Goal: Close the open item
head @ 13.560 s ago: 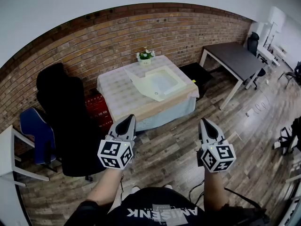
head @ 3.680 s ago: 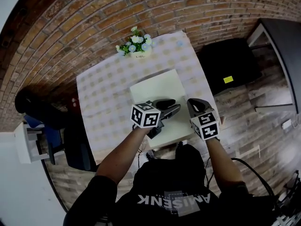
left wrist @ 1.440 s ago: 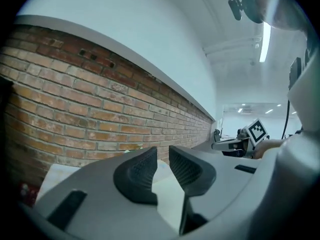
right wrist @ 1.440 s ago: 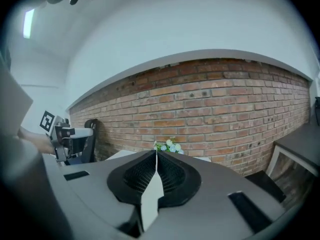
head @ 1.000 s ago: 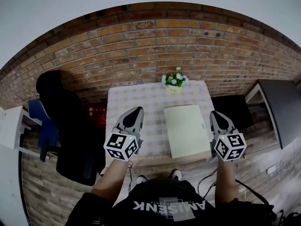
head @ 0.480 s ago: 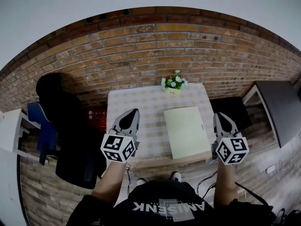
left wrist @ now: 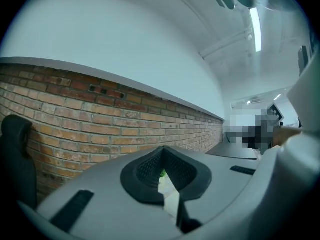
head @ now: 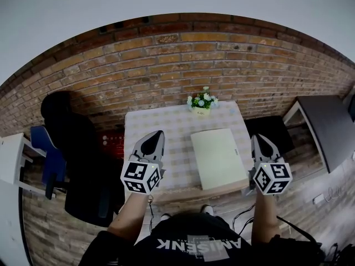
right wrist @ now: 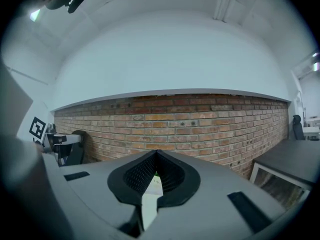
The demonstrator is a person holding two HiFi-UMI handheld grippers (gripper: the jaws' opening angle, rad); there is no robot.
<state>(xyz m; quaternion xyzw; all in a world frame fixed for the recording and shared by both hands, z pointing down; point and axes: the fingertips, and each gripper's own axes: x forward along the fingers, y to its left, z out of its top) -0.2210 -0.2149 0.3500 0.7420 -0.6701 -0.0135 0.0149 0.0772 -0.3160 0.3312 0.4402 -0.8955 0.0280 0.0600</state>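
Note:
A flat pale box (head: 216, 158) lies on the checkered table (head: 161, 123) with its lid down flat. My left gripper (head: 157, 133) hovers over the table's left part, well left of the box, shut and holding nothing. My right gripper (head: 258, 138) hangs by the table's right edge, just right of the box, also shut and empty. In the left gripper view the left gripper (left wrist: 162, 149) points at the brick wall, and only a sliver of the table shows between its jaws. The right gripper (right wrist: 156, 153) in its own view shows the same.
A small pot of flowers (head: 200, 103) stands at the table's far edge. A black office chair (head: 66, 129) and a blue chair (head: 47, 155) are to the left. A dark desk (head: 324, 127) is at the right, and a brick wall (head: 183, 65) runs behind.
The box that stood open at first is closed. Both grippers have come off it and now sit apart on either side. Over the last second they barely moved.

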